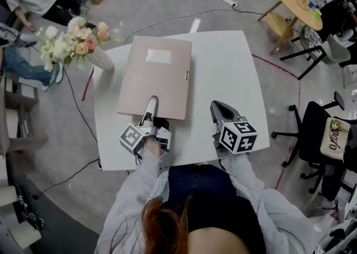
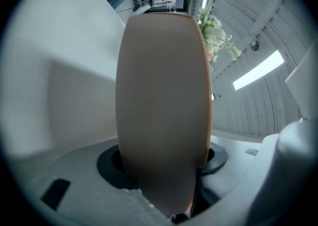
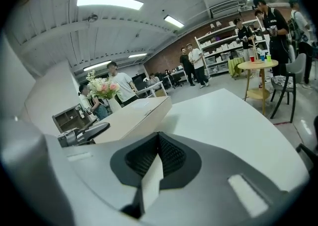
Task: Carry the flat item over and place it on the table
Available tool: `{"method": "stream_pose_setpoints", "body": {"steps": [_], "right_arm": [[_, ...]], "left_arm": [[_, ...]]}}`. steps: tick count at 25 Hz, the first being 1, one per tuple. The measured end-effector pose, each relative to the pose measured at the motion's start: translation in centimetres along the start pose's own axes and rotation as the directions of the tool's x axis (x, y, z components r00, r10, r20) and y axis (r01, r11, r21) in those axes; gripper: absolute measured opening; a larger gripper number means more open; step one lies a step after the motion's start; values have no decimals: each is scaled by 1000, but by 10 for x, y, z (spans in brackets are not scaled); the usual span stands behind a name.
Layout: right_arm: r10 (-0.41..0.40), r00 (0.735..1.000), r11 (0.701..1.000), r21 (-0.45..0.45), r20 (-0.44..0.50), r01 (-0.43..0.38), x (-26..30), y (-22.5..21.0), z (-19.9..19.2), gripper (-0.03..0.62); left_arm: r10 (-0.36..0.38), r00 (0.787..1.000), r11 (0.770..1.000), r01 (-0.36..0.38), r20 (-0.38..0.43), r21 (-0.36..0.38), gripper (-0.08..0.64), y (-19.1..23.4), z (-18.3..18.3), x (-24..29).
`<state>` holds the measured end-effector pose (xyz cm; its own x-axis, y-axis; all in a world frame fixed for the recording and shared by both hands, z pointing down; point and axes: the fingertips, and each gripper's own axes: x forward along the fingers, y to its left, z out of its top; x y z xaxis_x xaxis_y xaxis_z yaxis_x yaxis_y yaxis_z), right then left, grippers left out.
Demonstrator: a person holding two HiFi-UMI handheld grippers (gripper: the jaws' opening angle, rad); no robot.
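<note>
- Folder [image 1: 156, 74]: one, beige and flat, bearing one white label [image 1: 159, 56], spread over the left half of the single white table [image 1: 223, 74].
- Two tools: left gripper [image 1: 149, 105] clamped on the folder's near edge; right gripper [image 1: 218, 112] empty, jaws pressed together, over the table's bare right half, well apart from the folder.
- One vase of flowers [image 1: 100, 58], pink and white, at the table's far left corner, just beside the folder.
- Around it: grey floor [image 1: 167, 1], black cable [image 1: 75, 108], one round wooden table [image 1: 298, 1], several people by shelves.
</note>
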<state>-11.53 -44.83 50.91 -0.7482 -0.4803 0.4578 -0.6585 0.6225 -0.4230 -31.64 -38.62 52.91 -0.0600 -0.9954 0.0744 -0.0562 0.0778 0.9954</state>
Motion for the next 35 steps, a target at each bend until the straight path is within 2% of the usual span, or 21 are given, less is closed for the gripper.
{"method": "stream_pose_setpoints", "body": {"steps": [9,11,15,19,21,23,26,29,33,35], "right_arm": [[-12,998,1000,26,-54,14,46,-5,4,11],[-10,998,1000,29,-67,12,54,-5,3,11],[0,996,1000,28,-89,2,67,-2,2,11],[10,995,1000,23,-101,-8,74,0,2,11],[12,994,1000,21,-107,-10,77,0,0,11],[13,994,1000,18,-113,-11,77,1,-1,11],[19,993,1000,16,-116,-17,77,3,-2,11],[32,993,999,15,-110,-30,76,8,-1,11],[48,994,999,16,-96,-47,68,13,2,11],[54,995,998,16,-85,-52,64,15,4,11]], "left_arm": [[48,990,998,-42,129,-48,276,24,51,50],[68,987,996,-59,146,-66,276,33,57,57],[55,982,996,-41,183,-78,278,37,67,69],[69,972,989,-36,224,-146,281,46,72,72],[96,971,988,-66,221,-141,290,51,73,72],[133,968,986,-107,214,-131,316,57,75,70],[186,957,976,-153,222,-156,436,63,77,66],[237,946,967,-207,223,-151,495,62,79,61],[348,921,931,-318,172,-180,601,61,75,56],[398,906,909,-369,142,-194,603,61,74,53]]}}
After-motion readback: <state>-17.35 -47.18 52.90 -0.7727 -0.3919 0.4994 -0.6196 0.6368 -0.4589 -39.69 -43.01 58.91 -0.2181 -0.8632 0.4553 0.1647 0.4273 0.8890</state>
